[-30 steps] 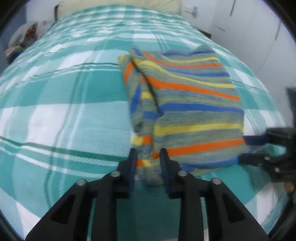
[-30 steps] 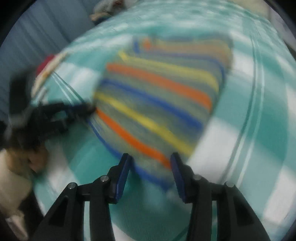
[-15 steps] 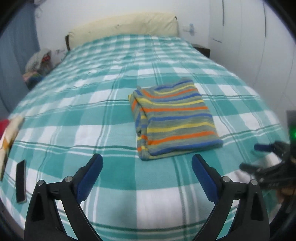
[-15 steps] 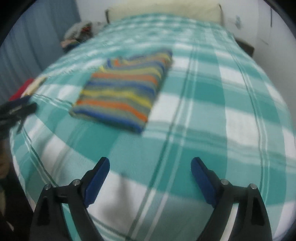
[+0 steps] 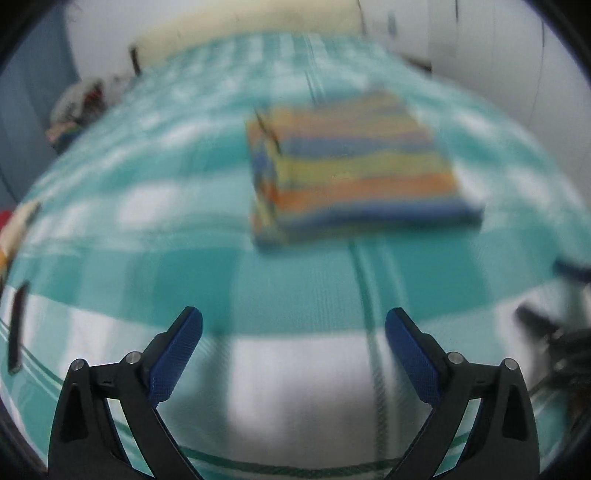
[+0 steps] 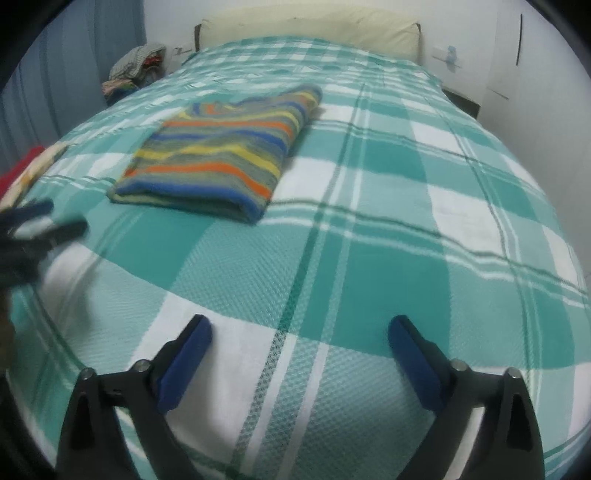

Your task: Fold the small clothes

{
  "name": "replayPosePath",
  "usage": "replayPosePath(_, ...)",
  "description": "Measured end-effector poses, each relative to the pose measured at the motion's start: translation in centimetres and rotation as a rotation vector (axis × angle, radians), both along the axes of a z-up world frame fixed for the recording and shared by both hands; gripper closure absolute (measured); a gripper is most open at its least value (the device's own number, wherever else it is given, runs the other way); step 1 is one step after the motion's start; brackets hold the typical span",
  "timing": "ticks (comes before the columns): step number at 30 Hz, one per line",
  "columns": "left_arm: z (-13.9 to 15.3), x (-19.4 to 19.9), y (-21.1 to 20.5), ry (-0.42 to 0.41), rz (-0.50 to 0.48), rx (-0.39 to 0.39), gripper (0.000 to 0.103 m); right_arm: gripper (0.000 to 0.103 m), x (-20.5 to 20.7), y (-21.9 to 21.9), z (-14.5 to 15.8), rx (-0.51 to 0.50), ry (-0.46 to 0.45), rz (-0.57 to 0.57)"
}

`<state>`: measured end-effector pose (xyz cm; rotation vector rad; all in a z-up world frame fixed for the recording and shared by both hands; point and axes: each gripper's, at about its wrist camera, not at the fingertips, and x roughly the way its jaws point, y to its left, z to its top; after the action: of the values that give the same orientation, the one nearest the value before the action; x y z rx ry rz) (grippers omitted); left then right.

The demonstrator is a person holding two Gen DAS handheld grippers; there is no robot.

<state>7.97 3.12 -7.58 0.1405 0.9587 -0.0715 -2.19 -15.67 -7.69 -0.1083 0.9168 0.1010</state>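
Striped knit garment folded flat on checked bedspread; left gripper and right gripper just spread wide, empty. Likely next: another piece from side pile.

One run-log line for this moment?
left gripper: open, empty | right gripper: open, empty | striped knitted garment: folded on teal-checked bedspread, untouched

Bed w/ teal-white plaid cover. Folded striped sweater lying flat on it, left of centre. Cream pillow at far end.
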Motion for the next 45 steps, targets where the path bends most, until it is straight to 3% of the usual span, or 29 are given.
replayPosePath(8, -1.6, 0.5, 0.9, 0.060, 0.027, -0.077, 0.000, 0.000, -0.4, 0.6, -1.4, -0.056, -0.027, -0.021)
replayPosePath(23, -1.5, 0.2, 1.0, 0.070, 0.056, -0.090, 0.000, 0.000, -0.1, 0.6, -1.8, -0.051, 0.002, -0.020)
replayPosePath(27, -1.6, 0.0, 1.1, 0.091, 0.024, -0.089, 0.000, 0.000, 0.4, 0.3, -1.9, -0.030, 0.033, -0.030)
replayPosePath(32, 0.6, 1.1, 2.5, 0.139, 0.010, -0.158, 0.002, 0.000, 0.4, -0.1, -1.4, 0.004, 0.049, -0.016)
replayPosePath(35, 4.2, 3.6, 5.3, 0.060, 0.008, -0.246, 0.002, 0.001, 0.7, -1.3, 1.3, 0.071, 0.007, -0.006)
replayPosePath(38, 5.7, 8.6, 6.9, 0.067, -0.013, -0.321, 0.001, 0.001, 3.3, -3.8, 5.3, 0.254, -0.102, 0.004)
replayPosePath(41, 3.7, 14.6, 6.9, 0.183, -0.069, -0.417, 0.002, 0.001, 9.2, -5.8, 5.8, 0.471, -0.043, 0.015)
replayPosePath(45, 0.7, 18.5, 6.7, 0.221, -0.046, -0.436, 0.002, 0.007, 16.4, -6.5, 3.4, 0.621, 0.056, 0.001)
